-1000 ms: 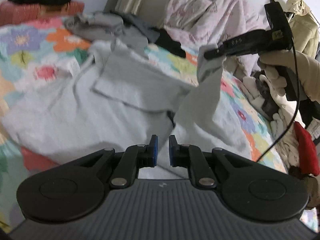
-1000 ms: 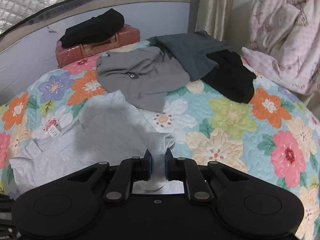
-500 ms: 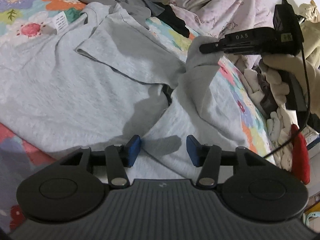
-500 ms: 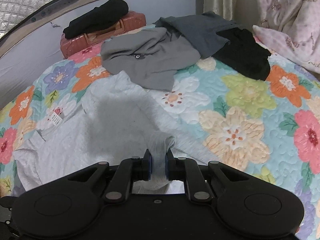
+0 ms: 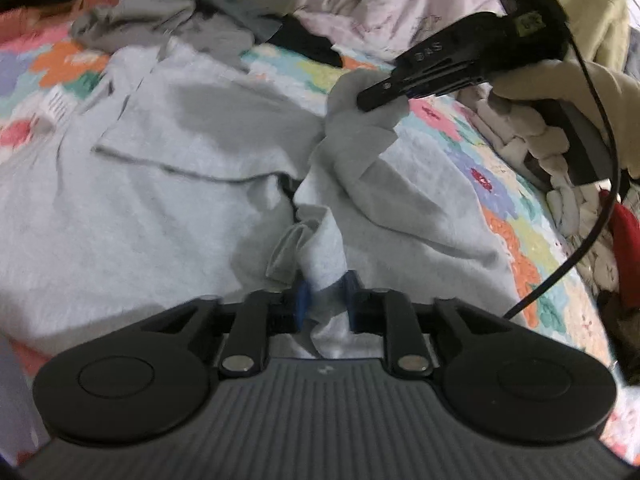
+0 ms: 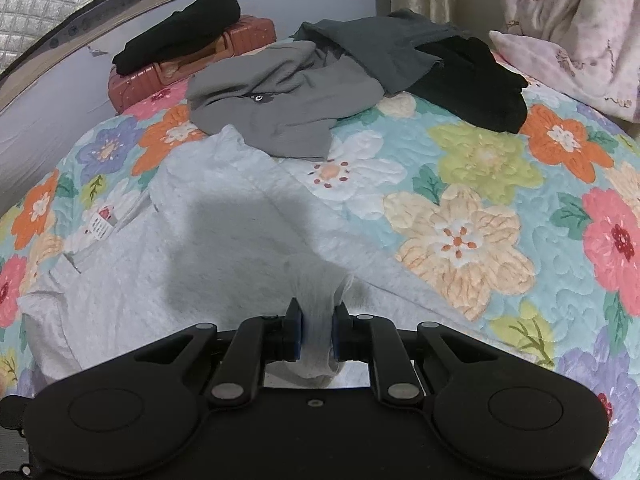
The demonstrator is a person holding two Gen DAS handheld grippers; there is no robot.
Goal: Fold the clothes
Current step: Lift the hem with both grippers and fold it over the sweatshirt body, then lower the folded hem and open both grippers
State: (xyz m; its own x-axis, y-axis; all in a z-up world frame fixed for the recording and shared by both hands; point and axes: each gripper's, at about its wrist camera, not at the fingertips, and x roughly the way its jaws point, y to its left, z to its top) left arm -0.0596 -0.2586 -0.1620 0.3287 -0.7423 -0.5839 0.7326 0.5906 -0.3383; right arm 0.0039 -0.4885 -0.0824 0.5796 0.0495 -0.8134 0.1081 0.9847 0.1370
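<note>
A: Your left gripper (image 5: 325,296), open a moment ago, is closing on a bunch of the grey shirt (image 5: 168,184).

B: And the right gripper (image 6: 316,336)?

A: Clamped on another bunch (so you can lift the fold). The shirt sprawls rumpled across the flowered bedspread (image 6: 480,184), middle to near edge.

My matt black plastic left gripper (image 5: 325,297) pinches soft, fuzzy light grey knit T-shirt (image 5: 168,184); under it, the floral bedspread (image 6: 472,208) looks quilted, puckered cotton.
</note>
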